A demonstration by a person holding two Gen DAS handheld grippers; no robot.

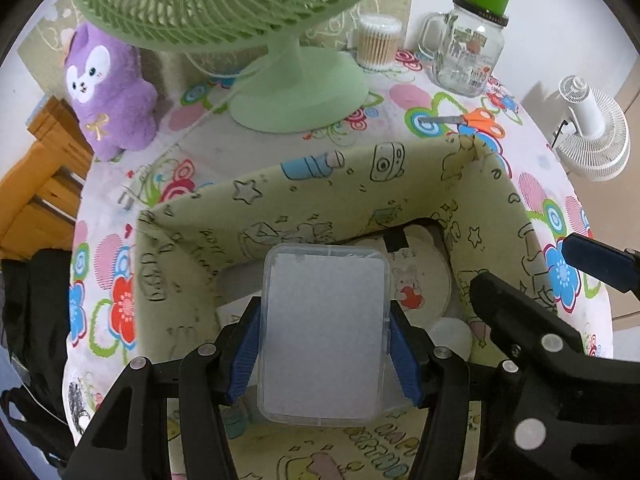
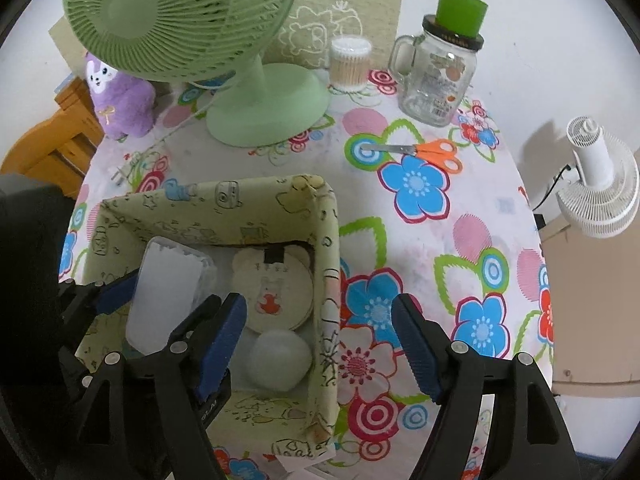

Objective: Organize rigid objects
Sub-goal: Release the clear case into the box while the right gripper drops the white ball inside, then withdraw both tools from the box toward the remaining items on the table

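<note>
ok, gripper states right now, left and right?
Left gripper: shut on the clear plastic case, held over the fabric bin.
Right gripper: open, nothing between its fingers.

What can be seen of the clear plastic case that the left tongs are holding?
The clear plastic case is a flat rectangle with rounded corners, a frosted, translucent face and a raised rim. What is inside cannot be told. The left tongs clamp its two long edges with blue ribbed pads and hold it tilted above the open fabric storage box. It appears closed and touches nothing but the pads.
</note>
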